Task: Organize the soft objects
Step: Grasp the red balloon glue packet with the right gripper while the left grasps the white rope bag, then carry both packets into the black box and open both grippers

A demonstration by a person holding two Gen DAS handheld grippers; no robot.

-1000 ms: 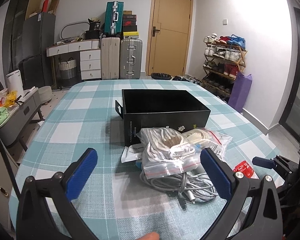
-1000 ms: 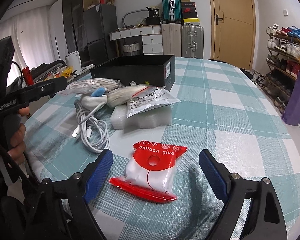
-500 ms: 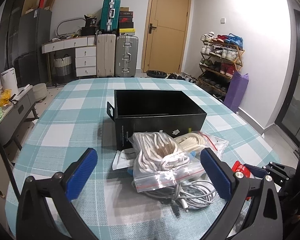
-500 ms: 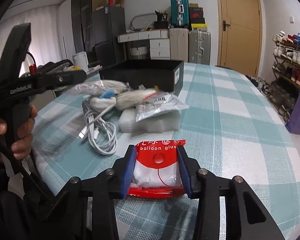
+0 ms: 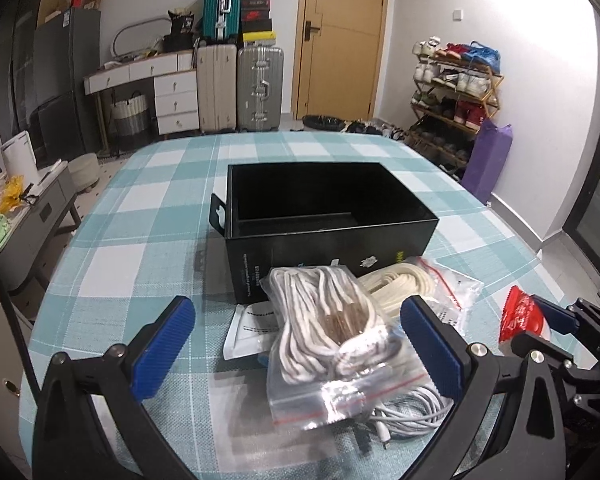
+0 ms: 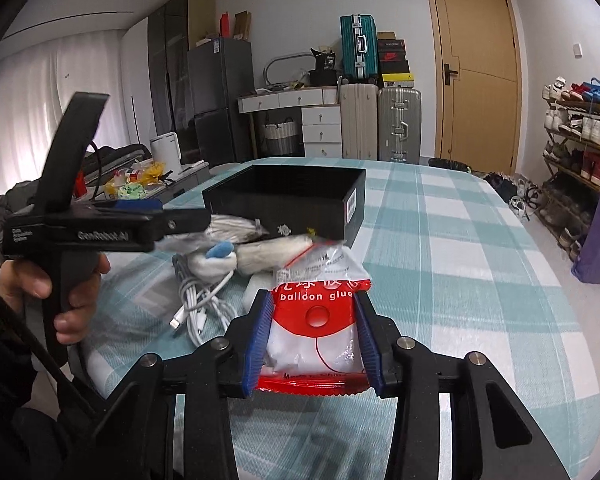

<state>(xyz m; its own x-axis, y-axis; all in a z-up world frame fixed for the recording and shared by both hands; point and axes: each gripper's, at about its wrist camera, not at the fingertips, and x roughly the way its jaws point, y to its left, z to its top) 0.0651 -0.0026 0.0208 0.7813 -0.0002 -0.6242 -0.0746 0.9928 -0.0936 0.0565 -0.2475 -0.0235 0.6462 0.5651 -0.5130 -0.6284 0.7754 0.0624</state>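
Note:
My right gripper (image 6: 314,338) is shut on a red and white balloon glue packet (image 6: 314,320) and holds it above the table; the packet also shows in the left wrist view (image 5: 520,316). An open black box (image 5: 324,216) stands mid-table, also in the right wrist view (image 6: 288,204). In front of it lies a pile: a zip bag of white cords (image 5: 328,340), a second bag of cream rope (image 5: 396,284), white cables (image 5: 412,416) and a flat white packet (image 5: 248,332). My left gripper (image 5: 296,348) is open, its jaws either side of the cord bag.
The table (image 5: 140,216) has a teal checked cloth. White foam blocks (image 6: 260,284) lie under the pile. Suitcases (image 5: 240,88), drawers, a shoe rack (image 5: 456,92) and a door stand beyond the table. A cart with clutter (image 5: 16,216) is at the left.
My right gripper closed on the balloon glue packet and lifted it off the table. My left gripper stayed open and drew slightly closer to the cord bag.

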